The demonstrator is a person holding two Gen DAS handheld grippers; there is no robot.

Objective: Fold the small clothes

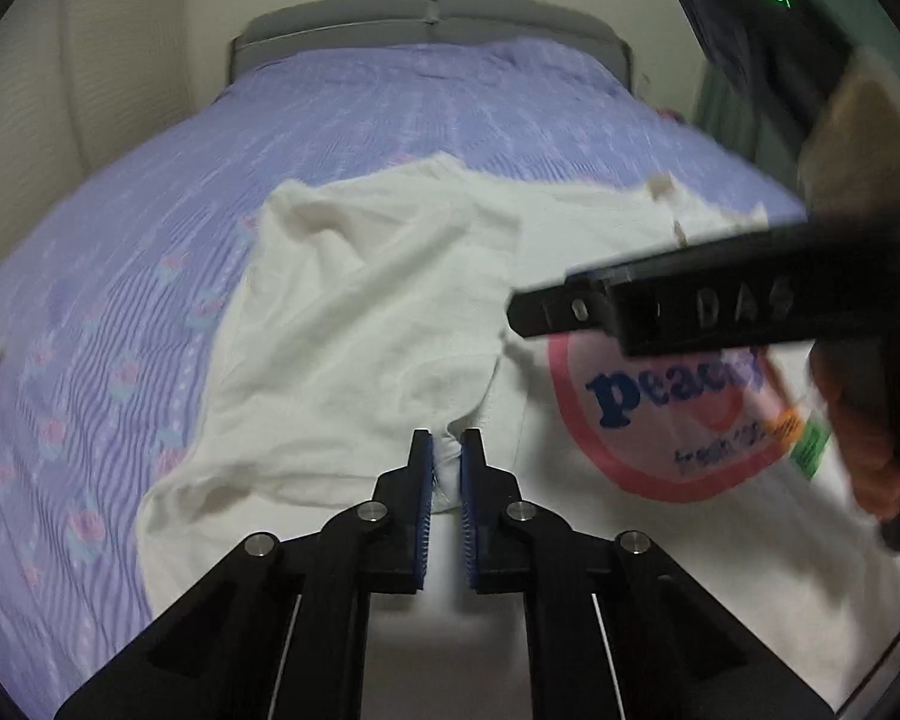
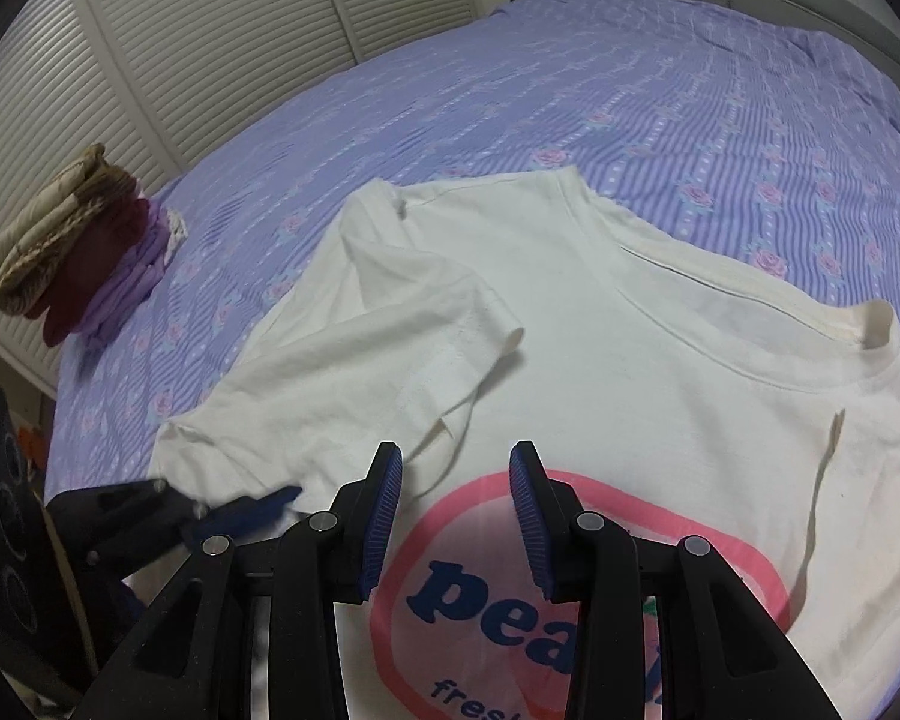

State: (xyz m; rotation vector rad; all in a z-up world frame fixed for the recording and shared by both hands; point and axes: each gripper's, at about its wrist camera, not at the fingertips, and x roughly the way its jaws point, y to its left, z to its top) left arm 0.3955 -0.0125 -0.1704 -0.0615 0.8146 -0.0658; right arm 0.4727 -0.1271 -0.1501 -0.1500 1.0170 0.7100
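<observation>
White tee (image 2: 600, 360) spread flat on bed (image 2: 570, 90), pink print up, one sleeve folded onto chest. Left gripper (image 1: 447, 468) pinched shut on fabric at sleeve edge. Right gripper (image 2: 456, 516) partly open over print, holding nothing. Folded stack (image 2: 78, 246) beyond sleeve, near bed's edge

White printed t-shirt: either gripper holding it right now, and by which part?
The left gripper is shut on the white cotton t-shirt with the pink-ringed print, pinching a fold at the edge of its folded-in sleeve. The right gripper hangs open over the print, holding nothing.
</observation>
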